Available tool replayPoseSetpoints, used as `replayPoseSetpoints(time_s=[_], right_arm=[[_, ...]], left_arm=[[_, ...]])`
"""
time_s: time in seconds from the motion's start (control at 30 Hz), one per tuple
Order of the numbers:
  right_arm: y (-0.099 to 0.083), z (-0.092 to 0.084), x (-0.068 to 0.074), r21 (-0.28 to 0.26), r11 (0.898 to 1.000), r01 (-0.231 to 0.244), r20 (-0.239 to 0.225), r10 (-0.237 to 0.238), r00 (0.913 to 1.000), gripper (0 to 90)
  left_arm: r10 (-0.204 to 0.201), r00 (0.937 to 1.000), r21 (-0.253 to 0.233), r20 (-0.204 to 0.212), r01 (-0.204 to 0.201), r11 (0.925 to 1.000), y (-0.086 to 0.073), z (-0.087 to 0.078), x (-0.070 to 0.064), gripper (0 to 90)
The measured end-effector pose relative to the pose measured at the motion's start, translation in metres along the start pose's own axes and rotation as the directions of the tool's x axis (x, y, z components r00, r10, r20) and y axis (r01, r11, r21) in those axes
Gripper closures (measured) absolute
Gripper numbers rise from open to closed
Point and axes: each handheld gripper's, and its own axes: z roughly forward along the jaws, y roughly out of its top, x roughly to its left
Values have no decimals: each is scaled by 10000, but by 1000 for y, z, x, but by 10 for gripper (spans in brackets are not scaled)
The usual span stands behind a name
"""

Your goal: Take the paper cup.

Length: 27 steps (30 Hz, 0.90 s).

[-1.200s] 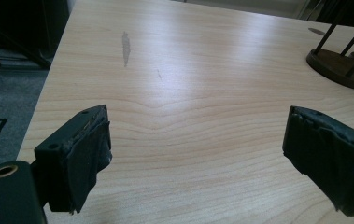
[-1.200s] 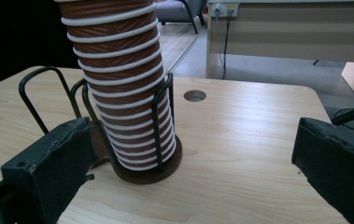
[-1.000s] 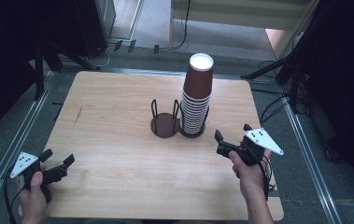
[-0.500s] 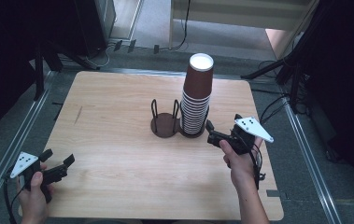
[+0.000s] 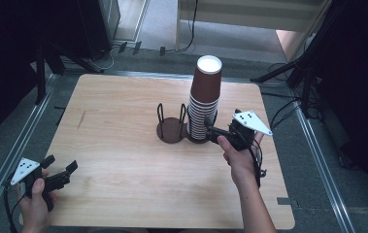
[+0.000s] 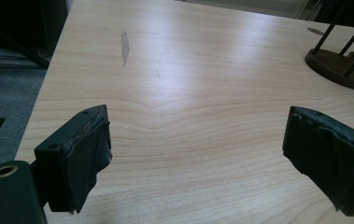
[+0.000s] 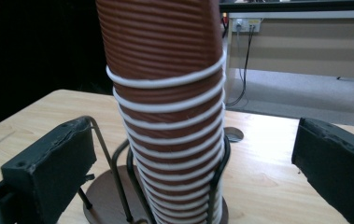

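Note:
A tall stack of ribbed brown paper cups (image 5: pixel 204 102) with white rims stands in the right bay of a dark wire cup holder (image 5: pixel 173 129) at the table's middle. The holder's left bay is bare. My right gripper (image 5: pixel 214 134) is open just right of the stack's lower part, pointing at it. In the right gripper view the cup stack (image 7: pixel 170 116) rises between the spread jaws of that gripper (image 7: pixel 193 149), close in front, and the jaws do not touch it. My left gripper (image 5: pixel 60 164) is open and holds nothing near the front left corner, over bare wood (image 6: pixel 198 140).
The wooden table (image 5: pixel 118 111) has a dark scuff mark (image 5: pixel 81 120) at its left. Metal rails and grey floor run along both sides. Cables and dark stands lie beyond the far and right edges. The holder's base (image 6: pixel 338 65) shows far right in the left gripper view.
My right gripper has moved left and away from the person, from the table's right side up to the cup stack. The left gripper has stayed put.

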Motion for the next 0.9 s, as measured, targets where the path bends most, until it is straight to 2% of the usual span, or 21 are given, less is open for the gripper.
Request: replayPoseSetpoints(time_s=[0.4,0.67,0.9], right_arm=[[15,23,16,-106,9999,89,-70,-90,9999,0],[20,34,19,-146,9999,-57,-82,56,10000,0],[29,42,19,-448,9988,-205,64,208,9998,0]], left_arm=[[-12,10000,34,55,12,10000,0,0,1,85],[-47,10000,27,45,47,10000,0,0,1,85],[-71,10000,24,64,71,10000,0,0,1,85]])
